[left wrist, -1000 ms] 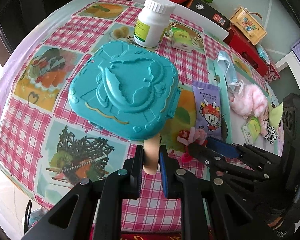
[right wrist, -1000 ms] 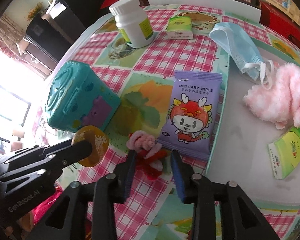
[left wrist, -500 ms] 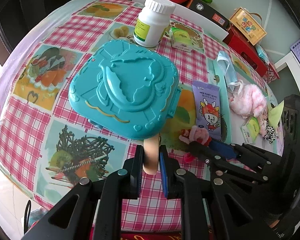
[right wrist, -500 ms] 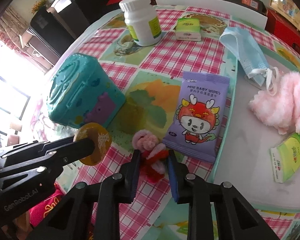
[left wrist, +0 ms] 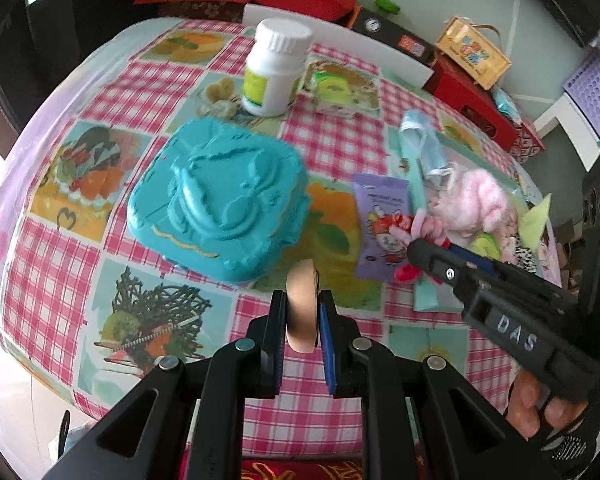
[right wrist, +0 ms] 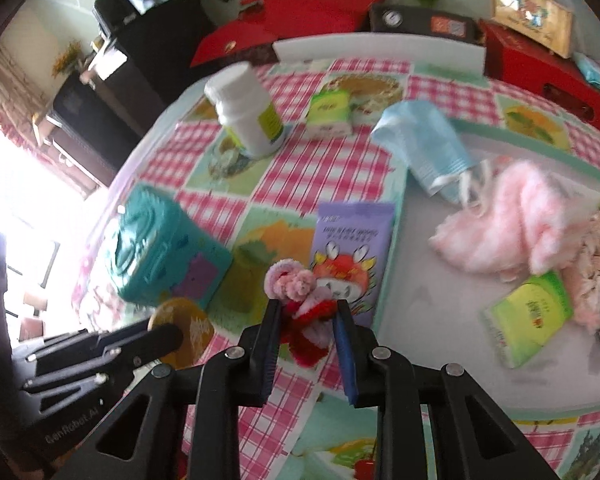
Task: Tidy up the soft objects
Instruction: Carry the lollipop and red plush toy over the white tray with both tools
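Above the checked tablecloth (right wrist: 332,168), right gripper (right wrist: 306,316) clamped on pink-and-red pipe-cleaner toy (right wrist: 300,300), lifted clear for sorting. Left gripper (left wrist: 302,312) pinched nearly shut around orange disc (left wrist: 300,304), likewise held aloft.

I count one bottle (right wrist: 246,108), one teal case (left wrist: 216,196), one wipes pack (right wrist: 350,248), two tissue packs (right wrist: 329,114) (right wrist: 530,318), one mask (right wrist: 428,152).

The right gripper (right wrist: 306,322) pinches a pink-and-red fuzzy toy (right wrist: 300,300) between its jaws, which closed on it within the last second. Just beyond the tongs lies a purple wipes packet (right wrist: 350,240), with a teal box (right wrist: 156,252) to their left. The left gripper (right wrist: 168,336), lower left, clamps a yellow disc (right wrist: 188,328); a pink fluffy cloth (right wrist: 516,232) lies far right.
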Demonstrator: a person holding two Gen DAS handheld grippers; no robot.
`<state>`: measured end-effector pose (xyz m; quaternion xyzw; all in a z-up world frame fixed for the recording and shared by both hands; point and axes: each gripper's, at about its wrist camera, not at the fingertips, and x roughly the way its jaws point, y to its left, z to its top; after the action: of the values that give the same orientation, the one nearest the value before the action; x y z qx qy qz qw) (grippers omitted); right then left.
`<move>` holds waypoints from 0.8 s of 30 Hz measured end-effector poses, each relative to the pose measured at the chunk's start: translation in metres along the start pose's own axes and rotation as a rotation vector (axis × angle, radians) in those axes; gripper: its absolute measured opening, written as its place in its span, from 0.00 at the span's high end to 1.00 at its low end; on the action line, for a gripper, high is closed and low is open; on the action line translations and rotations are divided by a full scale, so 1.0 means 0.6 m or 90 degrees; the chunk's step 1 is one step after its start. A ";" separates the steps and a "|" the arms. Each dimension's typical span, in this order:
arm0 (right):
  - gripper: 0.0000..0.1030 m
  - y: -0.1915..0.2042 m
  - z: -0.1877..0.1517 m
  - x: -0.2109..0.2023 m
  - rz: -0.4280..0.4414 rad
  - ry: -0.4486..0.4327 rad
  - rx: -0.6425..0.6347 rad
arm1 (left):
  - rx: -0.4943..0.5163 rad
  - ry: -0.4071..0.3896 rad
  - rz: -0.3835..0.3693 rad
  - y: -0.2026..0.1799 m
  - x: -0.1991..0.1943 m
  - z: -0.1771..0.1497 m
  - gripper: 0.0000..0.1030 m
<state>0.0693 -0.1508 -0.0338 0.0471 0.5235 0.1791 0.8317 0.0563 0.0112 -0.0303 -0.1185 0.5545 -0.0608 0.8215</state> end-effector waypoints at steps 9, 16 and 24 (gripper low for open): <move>0.73 -0.042 0.021 -0.070 -0.040 -0.094 0.054 | 0.046 -0.062 -0.039 -0.071 -0.066 0.035 0.85; 0.73 -0.113 0.026 -0.121 -0.067 -0.149 0.129 | 0.100 -0.105 -0.065 -0.156 -0.084 0.074 0.85; 0.73 -0.195 0.014 -0.170 -0.117 -0.195 0.222 | 0.147 -0.094 -0.094 -0.253 -0.041 0.088 0.85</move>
<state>0.0662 -0.2945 0.0256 0.1684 0.4163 0.0004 0.8935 0.1007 -0.1226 0.0503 -0.0681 0.4718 -0.1757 0.8614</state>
